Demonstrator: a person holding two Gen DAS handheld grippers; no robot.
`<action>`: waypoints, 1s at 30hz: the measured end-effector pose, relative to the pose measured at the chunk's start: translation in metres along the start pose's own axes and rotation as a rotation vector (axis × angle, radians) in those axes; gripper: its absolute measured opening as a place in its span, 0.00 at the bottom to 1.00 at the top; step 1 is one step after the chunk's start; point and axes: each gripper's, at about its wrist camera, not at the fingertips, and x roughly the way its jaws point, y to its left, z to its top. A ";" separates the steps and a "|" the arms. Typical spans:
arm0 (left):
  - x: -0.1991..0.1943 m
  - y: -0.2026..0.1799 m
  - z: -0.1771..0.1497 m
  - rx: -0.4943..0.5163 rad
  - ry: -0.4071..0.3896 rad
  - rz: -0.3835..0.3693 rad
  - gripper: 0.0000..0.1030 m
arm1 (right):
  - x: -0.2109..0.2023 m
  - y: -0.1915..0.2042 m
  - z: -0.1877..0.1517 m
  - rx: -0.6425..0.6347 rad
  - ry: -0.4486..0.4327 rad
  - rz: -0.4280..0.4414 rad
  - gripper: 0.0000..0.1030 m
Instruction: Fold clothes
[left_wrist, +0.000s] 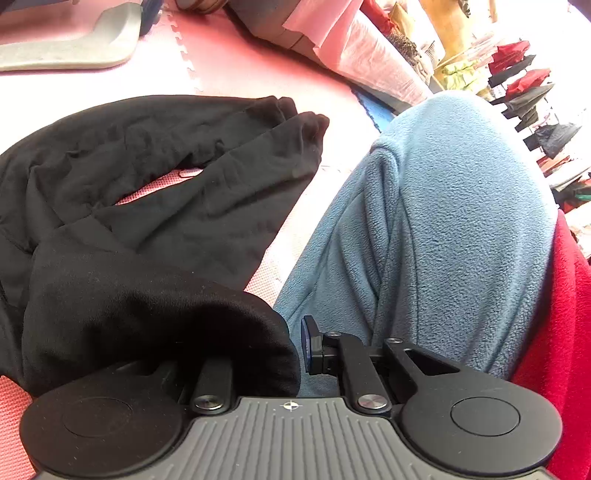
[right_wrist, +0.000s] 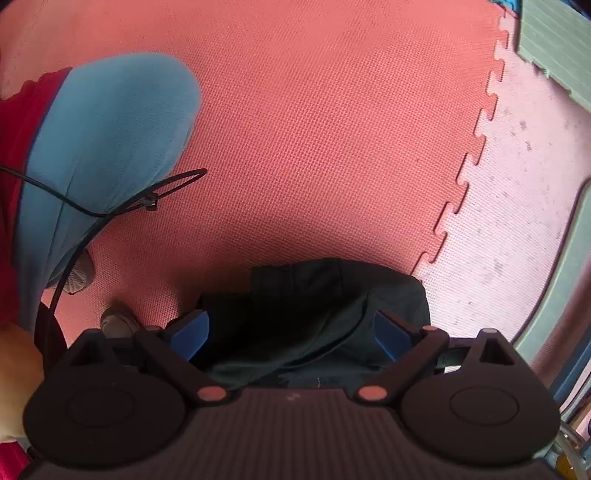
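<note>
Between the narrowly set fingers of the left gripper (left_wrist: 295, 354), pinched a bunched fold of the black garment (left_wrist: 155, 192), mid-fold by judgement, while between the right gripper (right_wrist: 291, 332)'s spread fingers lay more dark cloth ungripped, likely next needing a closing pinch

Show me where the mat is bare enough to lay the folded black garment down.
Widest bare patch: red mat between the blue-trousered knee and the jigsaw seam to the pale pink mat, also bare. Crowded: the black garment sprawls beside the knee, piled clothes beyond.
</note>
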 end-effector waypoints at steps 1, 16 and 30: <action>0.000 0.001 0.000 -0.002 0.001 -0.005 0.16 | 0.006 0.000 0.004 -0.009 0.015 0.012 0.94; 0.005 0.003 -0.010 -0.001 0.026 -0.057 0.16 | 0.055 0.021 0.032 -0.132 0.111 0.011 0.94; 0.009 0.002 -0.015 0.023 0.030 -0.104 0.16 | 0.058 0.032 0.024 -0.163 0.170 -0.004 0.94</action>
